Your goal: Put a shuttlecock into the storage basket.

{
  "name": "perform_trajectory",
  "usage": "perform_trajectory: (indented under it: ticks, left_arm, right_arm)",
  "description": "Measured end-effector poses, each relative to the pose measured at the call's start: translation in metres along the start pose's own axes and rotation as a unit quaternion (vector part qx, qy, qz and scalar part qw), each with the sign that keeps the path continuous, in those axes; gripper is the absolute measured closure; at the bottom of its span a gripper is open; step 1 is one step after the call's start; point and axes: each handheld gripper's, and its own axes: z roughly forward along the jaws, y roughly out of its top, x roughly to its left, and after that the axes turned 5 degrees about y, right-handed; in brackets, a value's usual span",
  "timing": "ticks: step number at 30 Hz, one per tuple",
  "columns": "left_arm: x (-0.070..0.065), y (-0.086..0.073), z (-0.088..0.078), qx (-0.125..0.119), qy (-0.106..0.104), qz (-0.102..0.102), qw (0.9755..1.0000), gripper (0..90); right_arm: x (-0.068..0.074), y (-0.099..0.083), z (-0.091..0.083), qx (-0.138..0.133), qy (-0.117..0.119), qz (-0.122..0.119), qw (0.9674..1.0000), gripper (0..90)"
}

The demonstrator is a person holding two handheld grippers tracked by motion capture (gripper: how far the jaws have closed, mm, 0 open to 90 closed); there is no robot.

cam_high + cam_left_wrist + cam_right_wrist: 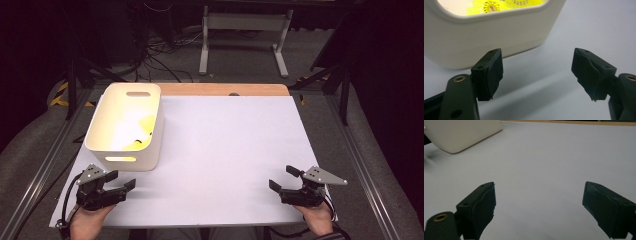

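Both grippers, left (122,181) and right (282,178), sat open and empty on white table (225,150); cream bin (127,125) far left, dark room, cables on floor (160,50)

- The white bin (486,37) is running off the top and left edges of the left gripper view.
- Yellow shuttlecocks (491,6) inside it are getting cut off there; in the high view they are blurring into glare.
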Motion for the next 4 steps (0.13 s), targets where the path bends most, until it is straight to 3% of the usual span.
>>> perform_trajectory:
  ticks: [4]
  left_arm:
    - [-0.0011,0.0001,0.0002,0.000,-0.001,0.004,1.0000,26.0]
  right_arm:
    - [0.0003,0.0000,0.0008,0.002,0.000,-0.001,1.0000,11.8]
